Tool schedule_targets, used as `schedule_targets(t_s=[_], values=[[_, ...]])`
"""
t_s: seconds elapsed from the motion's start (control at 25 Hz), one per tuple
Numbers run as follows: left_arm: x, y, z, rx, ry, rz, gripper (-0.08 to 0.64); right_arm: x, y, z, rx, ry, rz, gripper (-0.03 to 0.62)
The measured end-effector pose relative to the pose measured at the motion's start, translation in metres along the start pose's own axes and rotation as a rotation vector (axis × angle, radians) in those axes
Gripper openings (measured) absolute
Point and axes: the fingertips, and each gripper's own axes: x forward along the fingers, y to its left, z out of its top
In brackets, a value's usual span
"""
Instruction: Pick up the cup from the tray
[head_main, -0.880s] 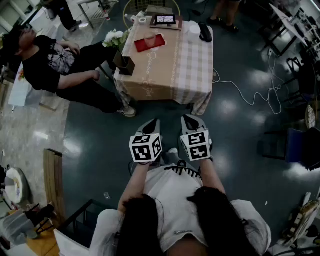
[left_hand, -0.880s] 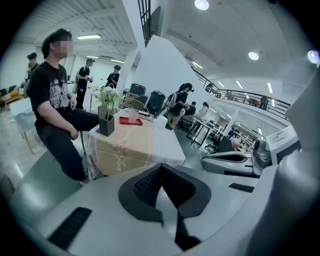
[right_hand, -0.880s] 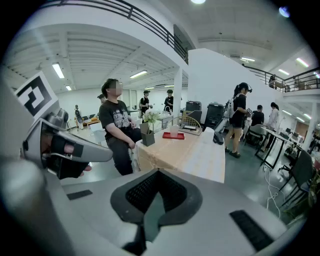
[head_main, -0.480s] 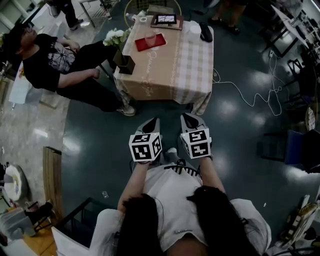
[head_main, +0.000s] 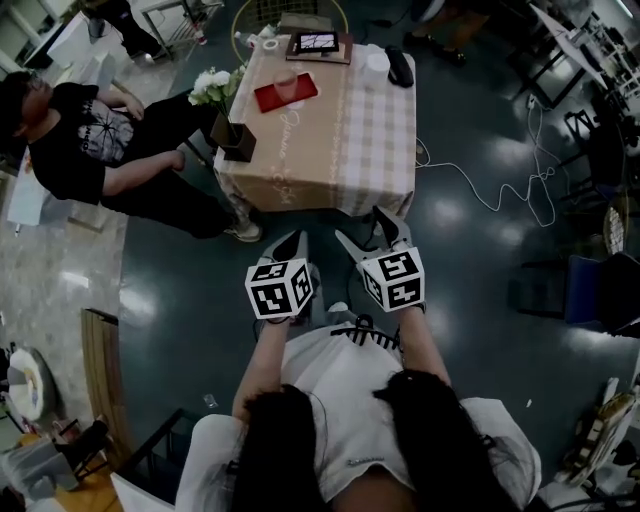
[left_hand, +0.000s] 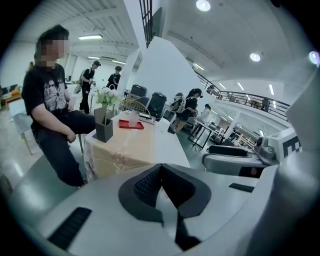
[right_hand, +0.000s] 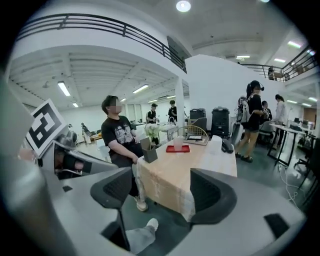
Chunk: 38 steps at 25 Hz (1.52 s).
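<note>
A pale cup (head_main: 286, 82) stands on a red tray (head_main: 272, 98) at the far left part of a cloth-covered table (head_main: 340, 140). Both grippers hang over the floor short of the table's near edge. My left gripper (head_main: 296, 240) is shut, its dark pads meeting with nothing between them. My right gripper (head_main: 368, 230) is open and empty. In the left gripper view the cup (left_hand: 133, 119) and tray (left_hand: 131, 125) sit far off beyond the left gripper (left_hand: 161, 172). The right gripper view frames the cup (right_hand: 178, 143) and tray (right_hand: 178, 149) above the right gripper (right_hand: 162, 192).
A person (head_main: 100, 150) sits at the table's left side. A dark box with white flowers (head_main: 232, 135) stands at the near left corner. A framed picture (head_main: 318, 43) and a black object (head_main: 400, 68) lie at the far end. A white cable (head_main: 500, 190) runs across the floor to the right.
The right gripper's jaws have spread apart from a narrower stance. Both grippers have edged forward towards the table, and the head view has shifted so the table sits further left.
</note>
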Motion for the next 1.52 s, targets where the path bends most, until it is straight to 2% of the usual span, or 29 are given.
schedule_targets(t_s=[0.12,0.44,0.64,0.84,1.24,1.52], values=[[0.020,0.007,0.020,-0.011,0.001,-0.008,0.005,0.015,-0.016,0.015,-0.005,-0.013,-0.017,0.370],[0.078,0.032,0.082,0.001,0.007,-0.032,0.005,0.082,-0.052,0.055,-0.008,0.002,-0.031,0.383],[0.106,0.057,0.112,-0.011,0.032,-0.026,0.005,0.125,-0.060,0.076,-0.005,0.032,-0.029,0.385],[0.128,0.084,0.139,0.019,0.047,-0.019,0.005,0.164,-0.067,0.093,-0.002,0.046,-0.042,0.385],[0.158,0.120,0.184,0.042,0.065,-0.047,0.005,0.223,-0.072,0.130,0.007,0.038,-0.072,0.390],[0.174,0.141,0.200,0.036,0.072,-0.024,0.005,0.263,-0.082,0.156,-0.041,0.034,-0.068,0.394]])
